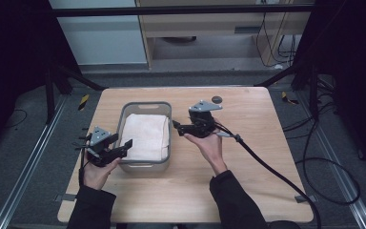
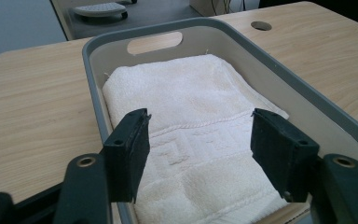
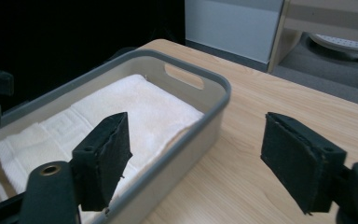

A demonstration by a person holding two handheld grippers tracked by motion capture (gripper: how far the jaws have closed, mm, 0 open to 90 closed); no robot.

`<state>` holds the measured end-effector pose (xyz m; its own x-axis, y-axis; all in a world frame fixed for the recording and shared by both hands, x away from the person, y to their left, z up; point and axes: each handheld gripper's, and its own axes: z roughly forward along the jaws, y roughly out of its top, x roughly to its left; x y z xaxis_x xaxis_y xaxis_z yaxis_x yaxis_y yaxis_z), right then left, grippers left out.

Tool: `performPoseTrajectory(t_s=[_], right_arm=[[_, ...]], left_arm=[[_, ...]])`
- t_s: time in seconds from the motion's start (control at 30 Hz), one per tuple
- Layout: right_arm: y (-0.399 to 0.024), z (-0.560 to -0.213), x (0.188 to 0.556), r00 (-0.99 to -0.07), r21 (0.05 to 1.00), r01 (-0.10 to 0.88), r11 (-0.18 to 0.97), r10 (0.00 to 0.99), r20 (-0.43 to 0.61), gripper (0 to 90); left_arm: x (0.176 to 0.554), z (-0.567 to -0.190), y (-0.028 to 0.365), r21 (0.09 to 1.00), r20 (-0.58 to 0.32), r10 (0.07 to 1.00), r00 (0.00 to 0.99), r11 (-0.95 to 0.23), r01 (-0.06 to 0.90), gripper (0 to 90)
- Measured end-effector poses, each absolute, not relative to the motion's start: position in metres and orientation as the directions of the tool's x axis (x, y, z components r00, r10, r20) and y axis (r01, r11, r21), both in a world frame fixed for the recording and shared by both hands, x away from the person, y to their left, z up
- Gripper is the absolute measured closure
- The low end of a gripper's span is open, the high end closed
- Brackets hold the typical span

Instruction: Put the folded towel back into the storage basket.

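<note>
Gaping grippers [image 2: 200,149] [image 3: 214,163], both empty

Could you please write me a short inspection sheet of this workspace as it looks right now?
Surface: light wooden table with rounded corners and a round hole near its far edge.
Job's things: grey bin with handle cut-outs, holding a folded white towel lying flat.
Clutter: nothing seen on the table.
Grippers: left tool open, at the bin's near left corner, jaws over the towel; right tool open, beside the bin's right wall, holding nothing.
Cables: a thick black cable trails from the right tool across the table; loose cables on the floor at right.
Surroundings: grey floor, floor rails, dark stands, a wooden cabinet behind.
</note>
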<state>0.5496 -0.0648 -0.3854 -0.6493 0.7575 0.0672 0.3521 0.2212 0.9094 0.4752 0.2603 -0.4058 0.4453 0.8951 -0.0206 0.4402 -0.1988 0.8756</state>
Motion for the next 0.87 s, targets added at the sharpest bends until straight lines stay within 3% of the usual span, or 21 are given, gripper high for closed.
performPoseTrajectory(t_s=[0.4, 0.87], right_arm=[[-0.135, -0.395, 0.513, -0.617, 0.906, 0.377, 0.194, 0.782, 0.09, 15.1], [-0.225, -0.439, 0.476, -0.504, 0.878, 0.455, 0.148, 0.856, 0.117, 13.3]], left_arm=[[0.463, -0.408, 0.265, 0.901, -0.038, 0.885, 0.463, -0.171, 0.399, 24.6], [0.442, -0.419, 0.291, 0.911, -0.008, 0.904, 0.428, -0.171, 0.377, 24.2]])
